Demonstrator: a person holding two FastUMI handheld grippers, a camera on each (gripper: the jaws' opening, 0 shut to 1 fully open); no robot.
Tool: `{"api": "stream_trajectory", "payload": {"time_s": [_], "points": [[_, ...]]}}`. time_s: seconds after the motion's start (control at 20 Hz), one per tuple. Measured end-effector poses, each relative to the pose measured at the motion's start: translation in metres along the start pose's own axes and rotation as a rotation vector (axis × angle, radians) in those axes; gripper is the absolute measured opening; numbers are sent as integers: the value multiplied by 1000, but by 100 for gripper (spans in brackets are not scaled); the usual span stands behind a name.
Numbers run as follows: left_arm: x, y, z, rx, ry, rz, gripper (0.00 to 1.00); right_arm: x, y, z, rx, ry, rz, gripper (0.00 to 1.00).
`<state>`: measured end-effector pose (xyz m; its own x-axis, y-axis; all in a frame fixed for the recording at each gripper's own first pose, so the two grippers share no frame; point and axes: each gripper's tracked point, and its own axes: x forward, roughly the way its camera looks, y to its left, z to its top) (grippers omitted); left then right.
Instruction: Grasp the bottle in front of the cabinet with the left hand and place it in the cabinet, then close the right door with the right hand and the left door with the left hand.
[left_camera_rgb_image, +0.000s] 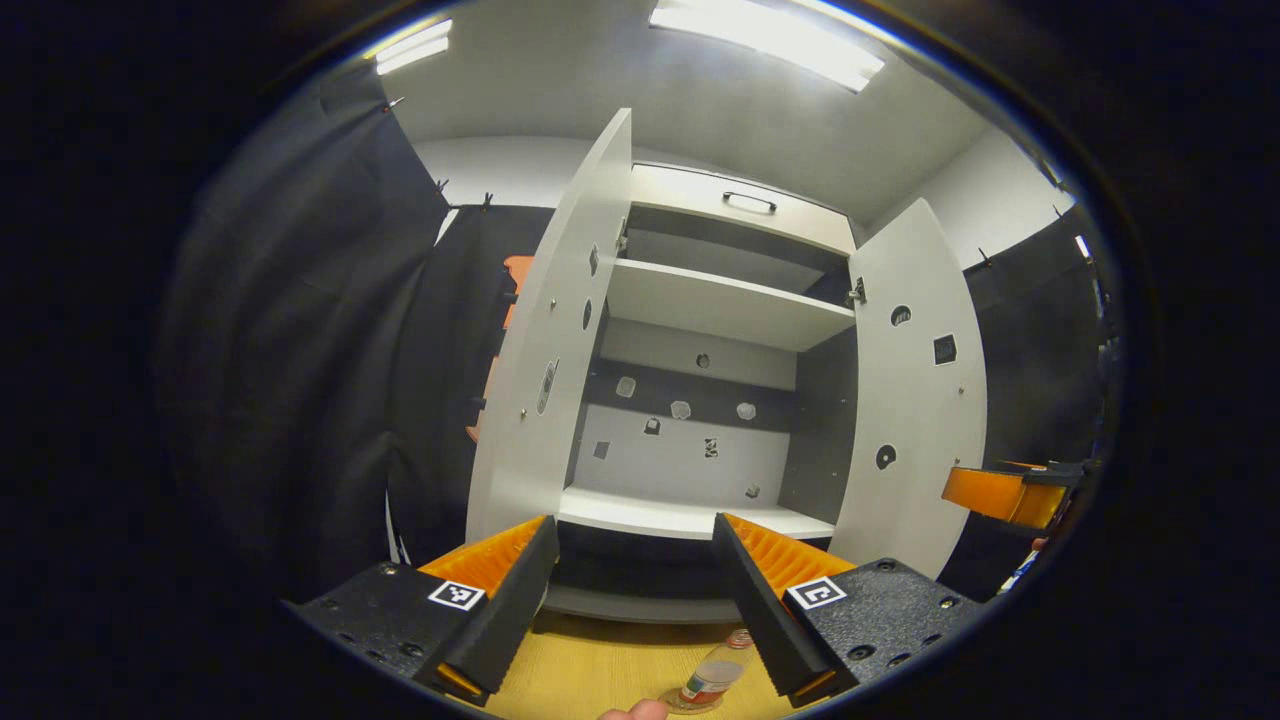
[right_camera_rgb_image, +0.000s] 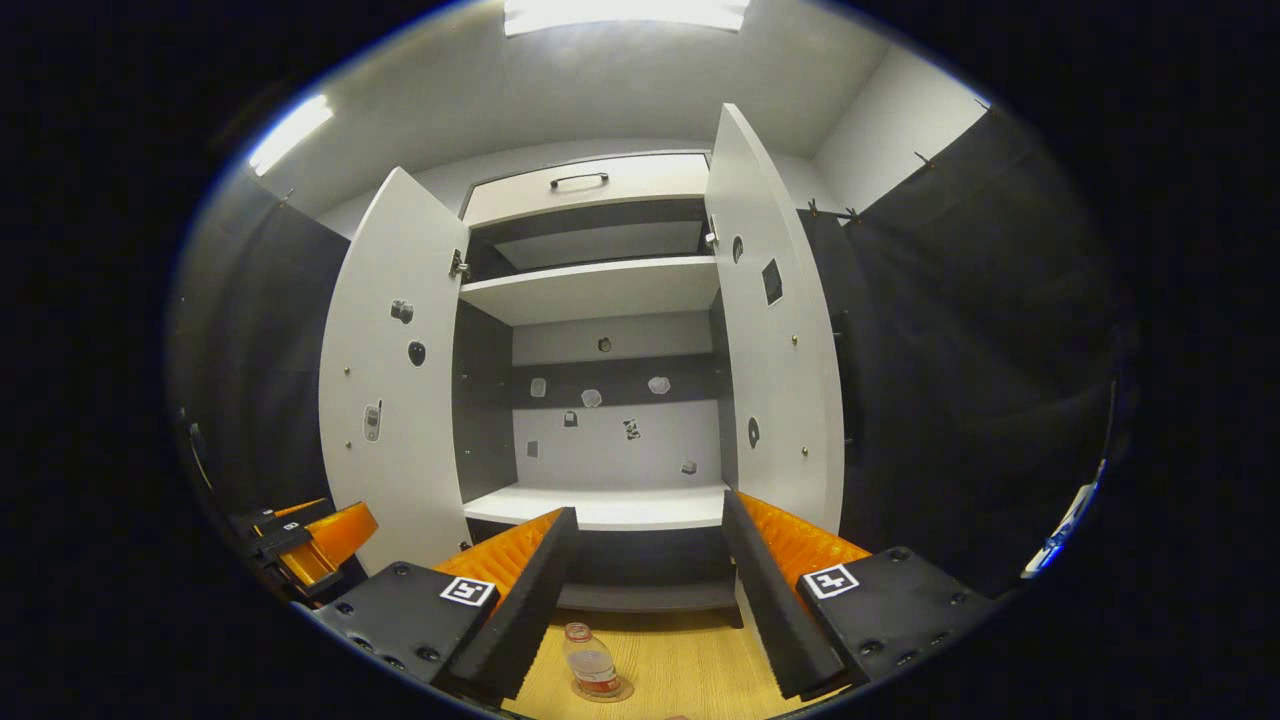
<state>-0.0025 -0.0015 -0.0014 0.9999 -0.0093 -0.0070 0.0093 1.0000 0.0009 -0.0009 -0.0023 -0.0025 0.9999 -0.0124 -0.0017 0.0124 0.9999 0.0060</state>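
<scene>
The cabinet (right_camera_rgb_image: 600, 300) stands with left door (right_camera_rgb_image: 385, 370) and right door (right_camera_rgb_image: 775, 340) swung wide. Its shelves appear to hold nothing, though small marks dot the back panel. The bottle (right_camera_rgb_image: 590, 662) stands upright on the wooden floor before the cabinet. The left gripper (left_camera_rgb_image: 635, 600) and right gripper (right_camera_rgb_image: 645, 590), jaws spread, hold nothing.

The bottle (right_camera_rgb_image: 592, 665) stands on the floor (right_camera_rgb_image: 680, 665) before the cabinet (right_camera_rgb_image: 600, 300), between its open doors
</scene>
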Motion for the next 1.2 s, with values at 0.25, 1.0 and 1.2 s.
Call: {"api": "stream_trajectory", "payload": {"time_s": [0.25,1.0,1.2], "points": [[-1,2,-1,3,4,8,94,0,1,-2,0,4,2,96],[46,-144,-105,-32,101,-366,97,-27,-63,-1,-59,14,-160,96],[55,-149,-187,56,140,-320,95,-37,-68,-9,-61,43,-175,96]]}}
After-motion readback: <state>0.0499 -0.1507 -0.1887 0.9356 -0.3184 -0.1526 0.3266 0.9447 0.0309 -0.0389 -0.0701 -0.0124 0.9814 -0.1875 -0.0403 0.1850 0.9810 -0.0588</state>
